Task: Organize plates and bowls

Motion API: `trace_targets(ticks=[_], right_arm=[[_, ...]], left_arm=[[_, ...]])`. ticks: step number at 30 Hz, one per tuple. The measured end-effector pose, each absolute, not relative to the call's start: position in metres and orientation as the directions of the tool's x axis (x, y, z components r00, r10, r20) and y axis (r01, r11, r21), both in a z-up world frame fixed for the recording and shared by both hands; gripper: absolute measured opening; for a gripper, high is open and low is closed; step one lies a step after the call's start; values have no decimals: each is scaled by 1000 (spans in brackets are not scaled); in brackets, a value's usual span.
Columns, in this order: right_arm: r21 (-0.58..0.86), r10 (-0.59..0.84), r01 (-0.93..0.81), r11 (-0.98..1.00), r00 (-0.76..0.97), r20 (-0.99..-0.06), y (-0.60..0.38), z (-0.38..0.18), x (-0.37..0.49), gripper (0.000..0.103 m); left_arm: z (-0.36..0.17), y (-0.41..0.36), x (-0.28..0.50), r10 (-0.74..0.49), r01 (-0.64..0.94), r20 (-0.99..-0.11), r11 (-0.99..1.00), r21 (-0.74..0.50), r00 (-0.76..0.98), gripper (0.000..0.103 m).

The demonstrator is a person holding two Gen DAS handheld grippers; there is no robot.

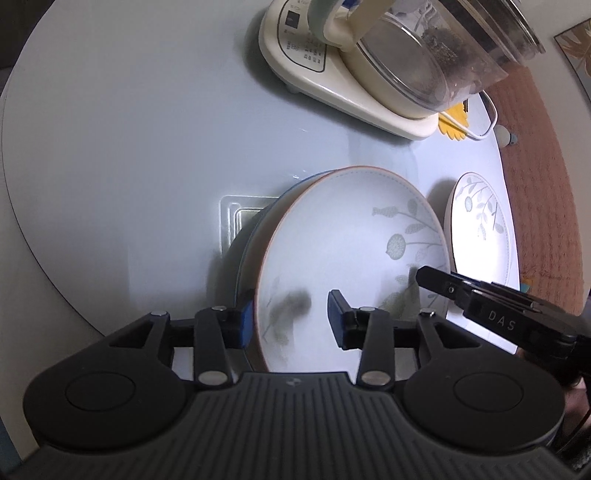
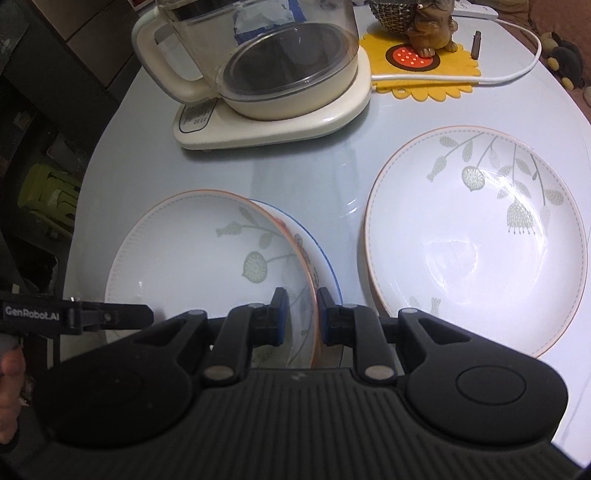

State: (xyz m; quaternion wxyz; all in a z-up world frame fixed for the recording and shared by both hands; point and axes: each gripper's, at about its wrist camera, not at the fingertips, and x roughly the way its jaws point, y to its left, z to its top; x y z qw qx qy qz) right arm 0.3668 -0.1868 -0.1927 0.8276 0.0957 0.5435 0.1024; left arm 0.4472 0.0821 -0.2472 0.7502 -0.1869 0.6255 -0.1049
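Pinching the tilted leaf plate (image 2: 207, 254) rim, the right gripper (image 2: 300, 314) sits nearest the blue-rimmed bowl (image 2: 325, 266) beneath, while the left gripper (image 1: 291, 321) fingers stand apart around its other edge.

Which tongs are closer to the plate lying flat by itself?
The right tongs. They pinch the tilted plate's rim right beside the flat plate. The left tongs sit at that tilted plate's far edge.

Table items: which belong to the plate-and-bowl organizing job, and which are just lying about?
Job:
- tilted plate, clamped by right gripper
- blue-rimmed bowl under it
- second plate
- left gripper

Lying about:
- kettle
- yellow mat
- figurine
- white cable
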Motion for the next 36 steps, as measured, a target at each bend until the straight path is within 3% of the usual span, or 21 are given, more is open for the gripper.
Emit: trace_targets(ticks=[16,28,36], right_arm=[[259,249,-27,966,386,-888,-184,-193,369,20],[202,163,36,979,468,-869,-191,-166,352,21],[205,144,47,978,559,-817,-196,-114,321,21]], left_arm=[[-235,108,442,-455,-158,-872,861,-483,183,45],[-194,97,422,-413,-56,-863,893,-446,290,45],[-138,93,396,-382,37,-827,914,-404,412,45]])
